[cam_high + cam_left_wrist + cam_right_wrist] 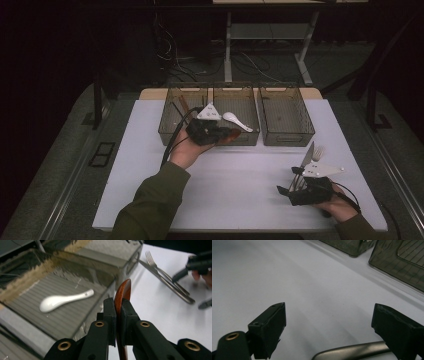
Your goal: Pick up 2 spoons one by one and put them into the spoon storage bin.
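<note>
My left gripper (118, 303) is shut on a brown wooden spoon (124, 290), whose bowl sticks out past the jaws. In the high view this gripper (220, 134) hovers at the front edge of the middle mesh tray (235, 92). A white ceramic spoon (237, 121) (65, 300) lies inside that tray. My right gripper (290, 181) (329, 312) rests low on the white table at the front right, jaws wide open. A metal handle (352, 351) lies between its jaws, untouched by the pads. A knife (307, 155) and fork (317, 152) lie there.
Three dark mesh trays stand in a row at the table's far side. The left tray (172, 117) holds brown sticks (182, 105); the right tray (285, 117) has nothing in it. The knife (167, 286) and fork (160, 268) lie side by side.
</note>
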Tool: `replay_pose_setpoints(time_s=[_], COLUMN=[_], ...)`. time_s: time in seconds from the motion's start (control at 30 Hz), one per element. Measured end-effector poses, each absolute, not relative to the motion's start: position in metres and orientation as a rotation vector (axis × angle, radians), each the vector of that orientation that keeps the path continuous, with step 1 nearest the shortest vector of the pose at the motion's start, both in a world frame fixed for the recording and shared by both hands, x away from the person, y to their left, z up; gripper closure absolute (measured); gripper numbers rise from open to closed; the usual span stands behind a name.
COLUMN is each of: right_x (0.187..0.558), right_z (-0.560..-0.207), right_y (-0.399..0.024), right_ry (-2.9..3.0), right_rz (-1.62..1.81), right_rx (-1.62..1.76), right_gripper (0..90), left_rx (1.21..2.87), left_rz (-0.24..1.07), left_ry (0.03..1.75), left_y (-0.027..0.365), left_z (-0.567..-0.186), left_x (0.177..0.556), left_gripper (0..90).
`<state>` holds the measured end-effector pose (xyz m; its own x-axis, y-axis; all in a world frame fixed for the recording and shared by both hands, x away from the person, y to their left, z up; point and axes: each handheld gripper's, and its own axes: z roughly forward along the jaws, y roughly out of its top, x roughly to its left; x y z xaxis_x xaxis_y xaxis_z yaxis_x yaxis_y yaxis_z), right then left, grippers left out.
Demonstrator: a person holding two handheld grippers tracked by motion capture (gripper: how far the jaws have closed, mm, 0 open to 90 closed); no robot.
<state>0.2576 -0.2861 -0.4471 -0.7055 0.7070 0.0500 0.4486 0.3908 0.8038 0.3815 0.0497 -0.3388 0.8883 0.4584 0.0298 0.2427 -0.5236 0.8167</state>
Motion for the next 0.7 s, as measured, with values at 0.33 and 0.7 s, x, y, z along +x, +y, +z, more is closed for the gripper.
replay_pose_setpoints(time_s=[0.33,0.7], right_x=[0.258,0.258], right_z=[-0.447,-0.446], right_y=[-0.286,-0.286], right_ry=[2.353,2.353], right_rz=[1.226,1.239], right_rx=[1.014,1.007], right_gripper=[12.1,12.1], left_rx=[2.086,2.042], left_rz=[0.335,0.391], left_ry=[0.529,0.562], left_y=[0.024,-0.007], left_z=[-0.325,-0.323], left_x=[0.421,0.462], left_gripper=[84.0,84.0])
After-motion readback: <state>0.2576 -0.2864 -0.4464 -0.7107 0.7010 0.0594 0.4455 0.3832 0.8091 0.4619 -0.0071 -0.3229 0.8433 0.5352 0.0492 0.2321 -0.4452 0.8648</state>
